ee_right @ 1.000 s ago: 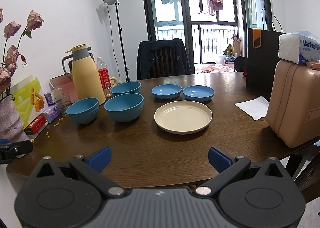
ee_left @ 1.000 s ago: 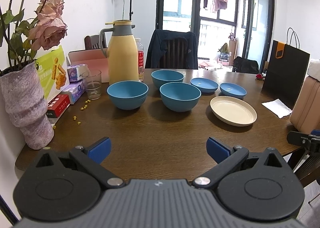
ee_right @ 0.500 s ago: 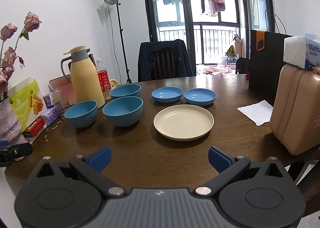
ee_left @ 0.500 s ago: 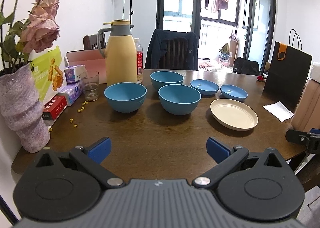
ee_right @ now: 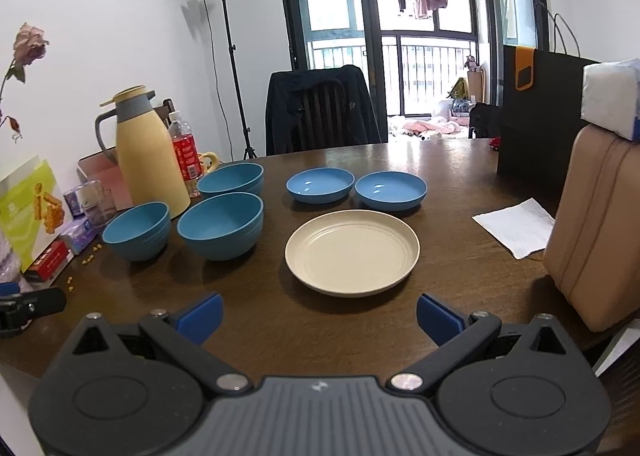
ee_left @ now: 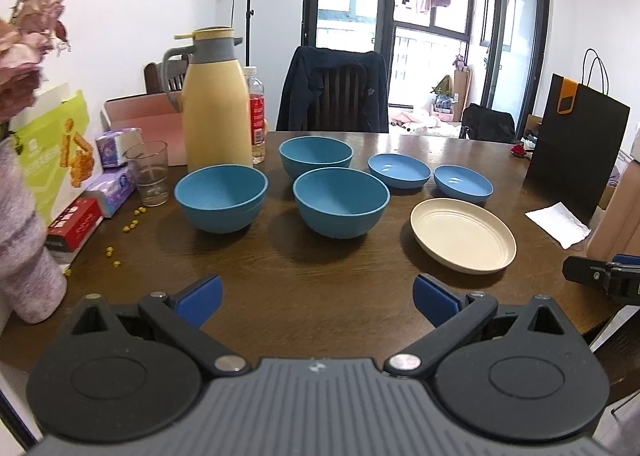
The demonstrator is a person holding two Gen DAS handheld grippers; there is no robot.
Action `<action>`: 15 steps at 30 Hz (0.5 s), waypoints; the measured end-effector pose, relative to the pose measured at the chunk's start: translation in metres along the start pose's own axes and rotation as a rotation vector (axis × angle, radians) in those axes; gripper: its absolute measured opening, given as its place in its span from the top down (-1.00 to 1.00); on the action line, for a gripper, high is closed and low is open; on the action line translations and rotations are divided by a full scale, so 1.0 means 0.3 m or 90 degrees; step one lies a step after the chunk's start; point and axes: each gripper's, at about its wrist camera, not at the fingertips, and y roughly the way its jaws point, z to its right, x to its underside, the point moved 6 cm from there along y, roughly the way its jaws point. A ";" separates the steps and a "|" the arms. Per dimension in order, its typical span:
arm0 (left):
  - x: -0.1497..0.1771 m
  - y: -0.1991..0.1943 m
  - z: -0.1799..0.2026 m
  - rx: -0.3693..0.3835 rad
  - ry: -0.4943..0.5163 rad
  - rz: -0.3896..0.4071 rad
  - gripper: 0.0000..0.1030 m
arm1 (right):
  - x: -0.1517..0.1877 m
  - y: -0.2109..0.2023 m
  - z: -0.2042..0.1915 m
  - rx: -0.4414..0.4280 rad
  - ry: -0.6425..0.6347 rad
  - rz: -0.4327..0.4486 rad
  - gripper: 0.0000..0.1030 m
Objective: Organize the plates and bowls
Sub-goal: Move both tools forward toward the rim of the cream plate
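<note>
3 deep bowls (ee_left: 340,201), 2 blue dishes (ee_right: 320,185), 1 cream plate (ee_right: 352,252).

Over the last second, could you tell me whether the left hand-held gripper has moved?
Yes. The left hand-held gripper has drifted right: the vase, fixed on the table, slid toward the left edge.

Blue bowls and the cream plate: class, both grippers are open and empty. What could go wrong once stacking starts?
1. The drinking glass and yellow jug stand close behind the left blue bowl; a reach there could knock them.
2. The cream plate lies flat and shallow, so fingers may slip off its rim.
</note>
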 end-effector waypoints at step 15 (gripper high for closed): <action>-0.107 0.273 0.152 -0.001 0.005 -0.027 -1.00 | -0.122 0.249 0.148 -0.012 -0.010 -0.025 -1.00</action>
